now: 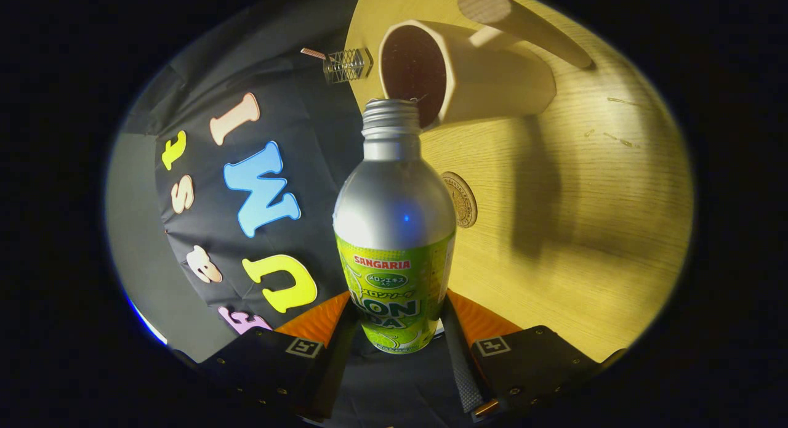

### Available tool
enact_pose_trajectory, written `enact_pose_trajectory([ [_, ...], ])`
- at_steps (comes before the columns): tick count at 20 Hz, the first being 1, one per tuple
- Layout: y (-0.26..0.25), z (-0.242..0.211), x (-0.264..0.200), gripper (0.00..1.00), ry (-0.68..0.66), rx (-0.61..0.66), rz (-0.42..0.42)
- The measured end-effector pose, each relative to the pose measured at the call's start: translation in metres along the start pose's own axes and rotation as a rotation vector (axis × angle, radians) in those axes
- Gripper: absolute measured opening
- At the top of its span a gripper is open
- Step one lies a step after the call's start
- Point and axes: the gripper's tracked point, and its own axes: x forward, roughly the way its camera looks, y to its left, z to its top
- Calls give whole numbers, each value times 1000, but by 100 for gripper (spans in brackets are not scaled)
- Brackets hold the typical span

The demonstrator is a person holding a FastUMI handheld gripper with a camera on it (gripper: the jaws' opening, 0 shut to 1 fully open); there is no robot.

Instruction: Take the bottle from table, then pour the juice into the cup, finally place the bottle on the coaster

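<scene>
The bottle (394, 231) sits clamped between the two fingers of the gripper (394, 339), one pad pressing each side of its labelled lower half, and it is lifted clear of the table (585, 231) and rolled over hard, so the wooden top stands almost on edge behind it. Its threaded neck is bare, no cap on it, and the mouth lies right at the rim of the cup (468, 77), overlapping the dark opening; whether any juice is running cannot be told. So the pouring step looks to be in hand, with the pick-up done. Just beside the bottle's shoulder, on the table between cup and fingers, lies the round coaster (462, 199), bare. A small wire object (348, 64) sits at the table's far edge near the cup. Next, by my judgement, the bottle needs tipping a little further with its mouth held over the opening, then righting slowly, and carrying the short way to the coaster, base set down flat and centred before the fingers part.
</scene>
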Motion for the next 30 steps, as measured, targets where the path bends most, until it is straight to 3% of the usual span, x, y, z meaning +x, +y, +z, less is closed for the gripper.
enact_pose_trajectory([
  [30, 47, -5, -11, 75, 25, 267, 19],
])
